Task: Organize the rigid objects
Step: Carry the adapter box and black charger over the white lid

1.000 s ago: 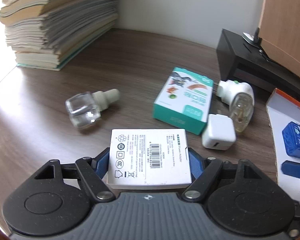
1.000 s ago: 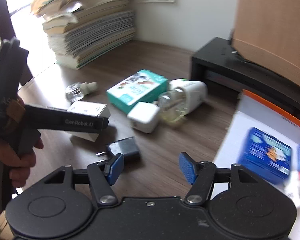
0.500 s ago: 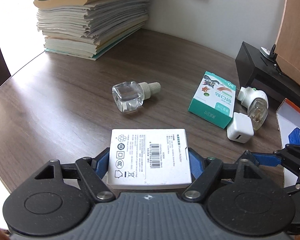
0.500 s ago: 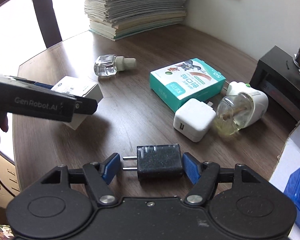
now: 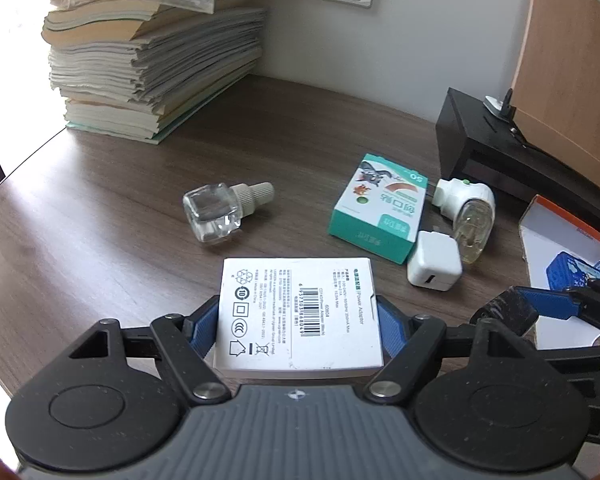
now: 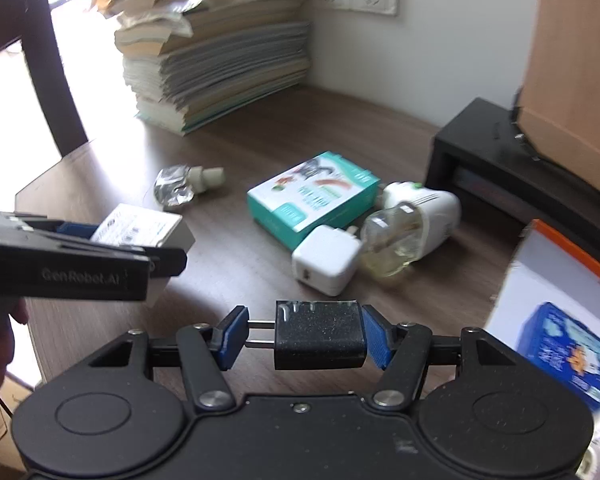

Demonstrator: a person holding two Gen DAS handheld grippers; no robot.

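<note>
The table (image 5: 100,208) has bare wood on its left half, with its edge close on my left, so that is my open room. The book stack (image 5: 148,60) fills the far corner, the black stand (image 5: 500,152) blocks the far right, and the orange-edged tray (image 6: 548,264) sits at the right.

The teal box (image 5: 380,208), diffuser (image 5: 468,208), white charger (image 5: 434,268) and glass bottle (image 5: 214,214) lie loose mid-table; the first three are bunched together, apparently touching.

My left tongs (image 5: 300,320) are clamped on the white carton (image 5: 300,312), held above the near table. My right tongs (image 6: 304,338) are clamped on the black plug (image 6: 319,334), one pad on its prongs, the other on its body.

I judge the prong-side grip risky: the pad bears on thin metal, so the plug could twist or drop. The two tongs are close side by side; swinging right toward the tray could knock them together or sweep the charger.
</note>
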